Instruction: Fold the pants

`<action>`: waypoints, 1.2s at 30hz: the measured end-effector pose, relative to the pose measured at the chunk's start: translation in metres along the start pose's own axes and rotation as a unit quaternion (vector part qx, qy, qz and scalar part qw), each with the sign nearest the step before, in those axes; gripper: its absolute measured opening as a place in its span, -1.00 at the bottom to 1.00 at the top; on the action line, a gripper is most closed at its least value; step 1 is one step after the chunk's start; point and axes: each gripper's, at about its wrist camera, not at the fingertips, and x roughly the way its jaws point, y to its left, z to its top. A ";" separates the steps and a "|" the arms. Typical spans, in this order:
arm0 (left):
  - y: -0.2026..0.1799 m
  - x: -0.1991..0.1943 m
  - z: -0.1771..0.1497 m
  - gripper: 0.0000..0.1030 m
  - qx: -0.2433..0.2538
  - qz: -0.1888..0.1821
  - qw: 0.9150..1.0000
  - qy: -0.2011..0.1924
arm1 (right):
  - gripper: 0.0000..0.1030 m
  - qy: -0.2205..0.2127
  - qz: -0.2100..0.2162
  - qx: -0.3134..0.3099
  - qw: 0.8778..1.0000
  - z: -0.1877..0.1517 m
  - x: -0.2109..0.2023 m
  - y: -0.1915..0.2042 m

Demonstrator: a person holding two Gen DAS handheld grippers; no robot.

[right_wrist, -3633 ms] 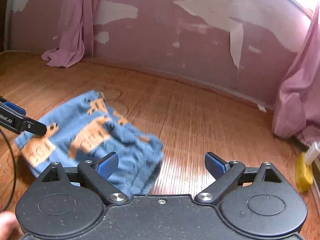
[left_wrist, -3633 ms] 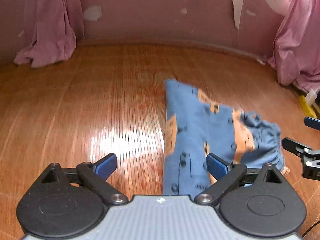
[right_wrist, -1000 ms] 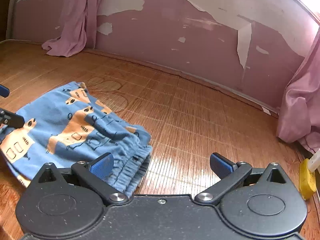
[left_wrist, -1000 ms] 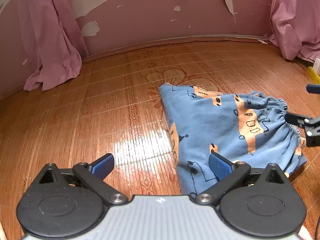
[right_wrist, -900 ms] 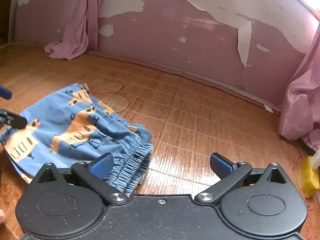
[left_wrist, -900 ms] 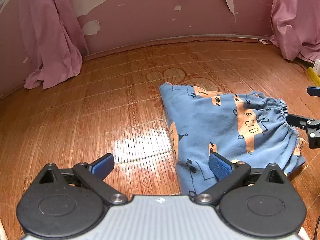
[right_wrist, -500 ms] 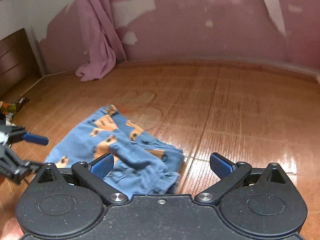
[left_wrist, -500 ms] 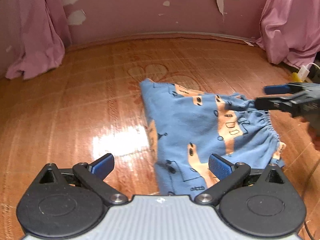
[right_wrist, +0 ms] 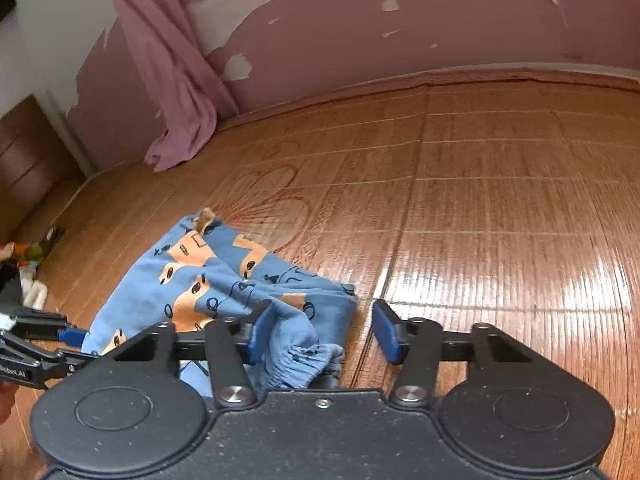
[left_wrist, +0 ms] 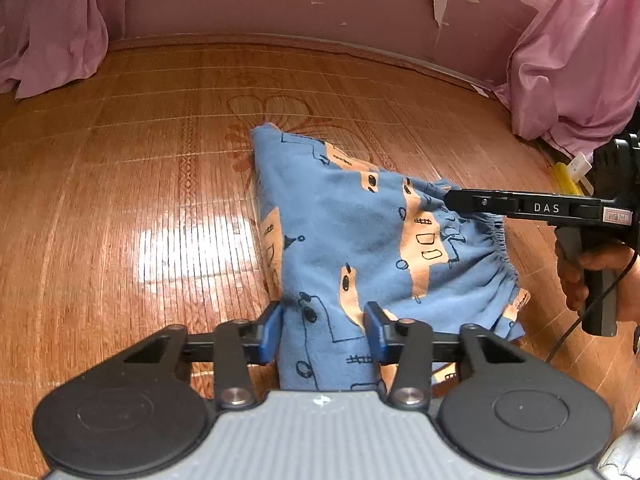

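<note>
Pants [left_wrist: 352,236] first: small blue ones with an orange print, lying part-folded on the wooden floor [left_wrist: 160,168], and both grippers are right at them. The left gripper [left_wrist: 322,332] sits low at the near end of the cloth, its blue pads standing either side of a fold with a clear gap on each side; the jaws are part-way in but not pinching anything that I can see. Over on the far side, the right gripper [right_wrist: 316,334] is at the gathered waistband [right_wrist: 300,360]. Its left pad is against the bunched elastic, its right pad stands off over bare floor, so it is still wide and has no hold. In the left wrist view it reaches in flat from the right, its tip at the waistband's far corner, with a hand [left_wrist: 592,276] on the grip behind it.

As for how these will handle: thin, soft jersey by the look of it, light and floppy, sure to sag and slide off itself when lifted. The elastic waistband is the thickest, firmest edge and looks the best place for the right side to pinch; the left would do well to take the hem end through both layers, not just the top one. A shallow bite risks peeling one layer away and spoiling the fold.

Beyond the cloth, glossy floor runs to a peeling pink wall [right_wrist: 400,20] and pink curtains [left_wrist: 572,72].
</note>
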 end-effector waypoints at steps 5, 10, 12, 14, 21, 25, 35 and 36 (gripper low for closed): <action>-0.008 0.002 0.001 -0.17 0.016 0.015 1.000 0.000 | -0.10 -0.006 0.001 -0.009 1.000 -0.002 -0.003 0.003; -0.007 0.003 0.001 -0.17 0.013 0.016 1.000 0.001 | -0.11 0.004 -0.013 -0.042 0.999 0.000 0.004 0.015; -0.008 0.003 0.000 -0.19 0.016 0.017 1.000 0.000 | -0.22 0.007 -0.001 -0.019 1.000 0.001 0.005 0.009; -0.011 0.003 -0.001 -0.31 0.023 0.020 1.000 -0.002 | -0.42 0.008 0.004 -0.006 1.000 0.001 0.006 0.006; -0.019 -0.002 0.011 -0.71 0.023 0.030 0.999 -0.018 | -0.85 -0.030 -0.021 -0.066 0.997 0.009 -0.004 0.028; -0.016 0.006 0.037 -0.72 0.017 0.032 0.999 -0.031 | -0.86 -0.038 -0.037 -0.098 0.994 0.038 0.004 0.032; 0.021 0.050 0.113 -0.71 -0.016 0.020 0.996 -0.087 | -0.86 -0.045 -0.082 -0.161 0.982 0.130 0.066 0.019; 0.025 0.055 0.118 -0.71 -0.017 0.021 0.996 -0.090 | -0.86 -0.044 -0.085 -0.164 0.982 0.136 0.073 0.019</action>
